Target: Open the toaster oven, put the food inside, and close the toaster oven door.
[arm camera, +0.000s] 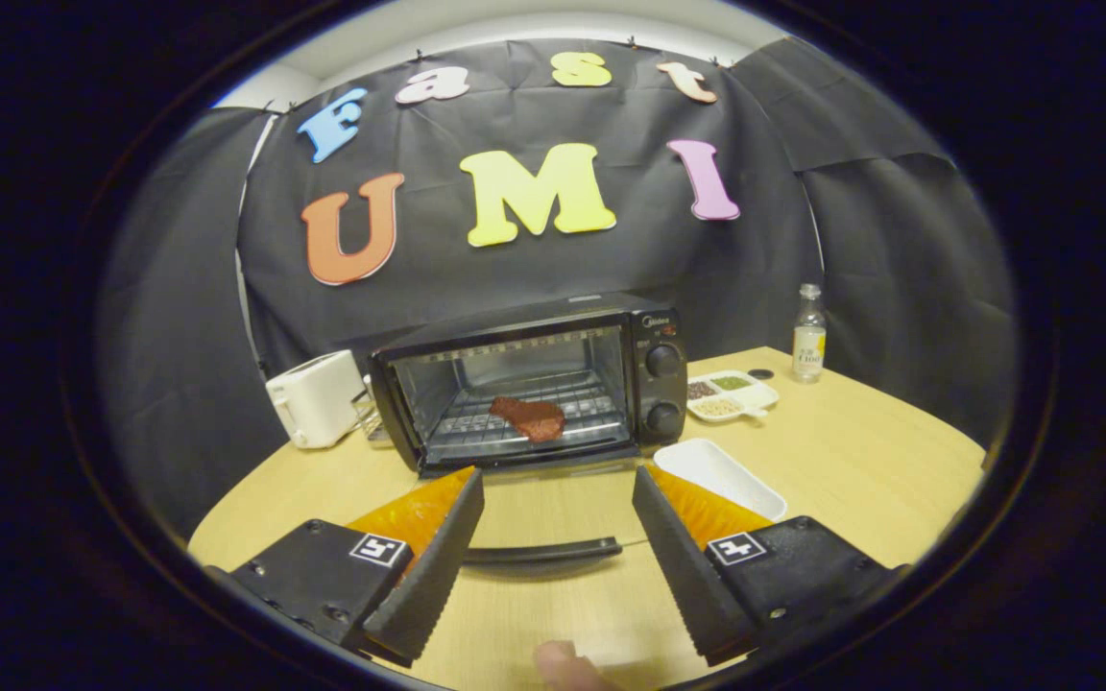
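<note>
- While the gripper (553, 547) hangs low over the wooden table (860, 461), its two fingers are spread wide apart and grasp nothing.
- Just ahead of the fingers stands the toaster oven (534, 384), a black box with its door (539, 509) dropped fully down toward the gripper.
- The door's dark curved handle (541, 552) lies between the fingers, touching neither as far as I can see.
- Inside, on the wire rack (515, 422), lies the food (528, 417), a flat reddish-brown slab like a piece of meat, slightly toward the middle of the rack.
- Two round black knobs (663, 389) sit one above the other on the oven's right-hand panel.
- Beyond the right finger rests an empty white tray (718, 477), and farther off a white divided dish (733, 394) with small portions in it.
- A small clear bottle (809, 334) stands well beyond that.
- Left of the oven sits a white toaster (315, 398).
- A fingertip (563, 664) shows below the fingers.
</note>
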### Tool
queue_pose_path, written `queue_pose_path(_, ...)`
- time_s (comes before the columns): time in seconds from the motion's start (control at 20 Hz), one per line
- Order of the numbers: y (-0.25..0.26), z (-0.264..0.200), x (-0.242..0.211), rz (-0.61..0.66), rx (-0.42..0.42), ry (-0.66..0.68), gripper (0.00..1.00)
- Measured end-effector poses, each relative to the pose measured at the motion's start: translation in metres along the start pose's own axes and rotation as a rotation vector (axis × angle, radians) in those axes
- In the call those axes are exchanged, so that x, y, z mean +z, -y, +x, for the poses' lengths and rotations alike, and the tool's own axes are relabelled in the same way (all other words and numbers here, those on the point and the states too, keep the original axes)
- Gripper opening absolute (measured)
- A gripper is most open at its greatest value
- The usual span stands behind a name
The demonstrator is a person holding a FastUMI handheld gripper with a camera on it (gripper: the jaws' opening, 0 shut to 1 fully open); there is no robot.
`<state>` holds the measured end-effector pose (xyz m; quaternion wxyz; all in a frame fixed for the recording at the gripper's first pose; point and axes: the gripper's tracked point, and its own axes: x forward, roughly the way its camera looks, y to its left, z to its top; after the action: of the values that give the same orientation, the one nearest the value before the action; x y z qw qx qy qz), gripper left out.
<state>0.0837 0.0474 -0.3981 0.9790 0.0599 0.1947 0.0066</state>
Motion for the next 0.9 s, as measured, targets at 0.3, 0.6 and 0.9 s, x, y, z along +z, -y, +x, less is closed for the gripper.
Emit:
queue_pose_path(0.3,-0.002,0.016,-0.063,0.020,0.029,-0.175,1.00)
queue_pose_path(0.6,-0.007,0.030,-0.096,0.007,0.029,-0.281,1.00)
queue_pose_path(0.9,-0.013,0.039,-0.105,0.022,0.033,-0.325,1.00)
